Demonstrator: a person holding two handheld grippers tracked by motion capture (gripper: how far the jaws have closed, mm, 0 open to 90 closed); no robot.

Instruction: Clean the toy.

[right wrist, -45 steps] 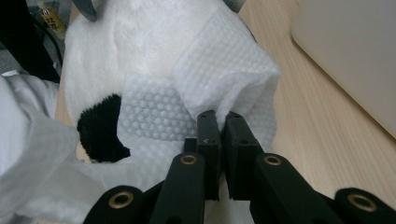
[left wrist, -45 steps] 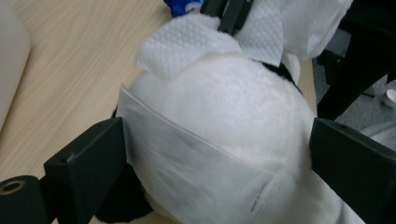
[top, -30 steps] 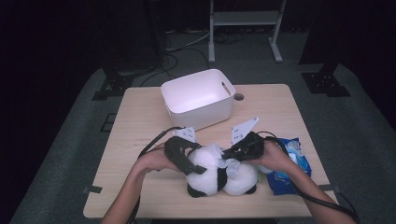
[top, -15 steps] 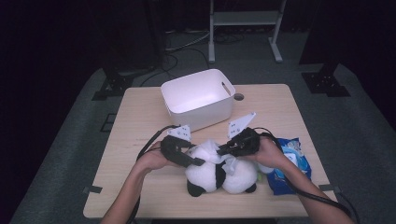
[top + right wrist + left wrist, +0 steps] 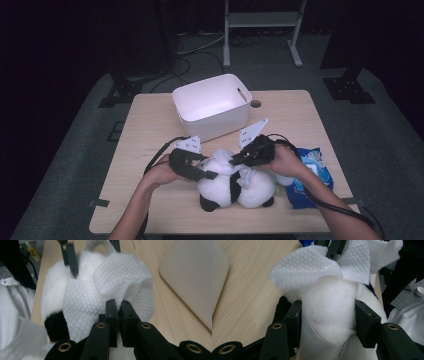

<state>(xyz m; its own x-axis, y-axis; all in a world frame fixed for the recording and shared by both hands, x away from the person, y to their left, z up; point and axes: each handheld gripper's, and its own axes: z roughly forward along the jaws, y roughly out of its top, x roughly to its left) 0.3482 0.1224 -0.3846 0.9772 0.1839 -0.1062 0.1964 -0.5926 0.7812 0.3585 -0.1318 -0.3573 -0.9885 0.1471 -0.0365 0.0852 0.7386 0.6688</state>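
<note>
High view: panda plush [image 5: 235, 186] laid on table [image 5: 150, 130] near white bin [image 5: 212, 107], flanked by both grippers. Left gripper view: left gripper [image 5: 328, 315], jaws just closed, clamped on plush. Right gripper view: right gripper [image 5: 117, 308] pinched on wet wipe [image 5: 120, 282] draped over plush.

The white bin [image 5: 212, 106] stands just behind the panda toy [image 5: 235, 182]. A blue pack [image 5: 310, 177] blocks its right side. The table [image 5: 145, 135] on the left is open.

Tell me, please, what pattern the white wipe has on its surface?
The wipe carries a fine embossed dot grid, clearest in the right gripper view.
</note>
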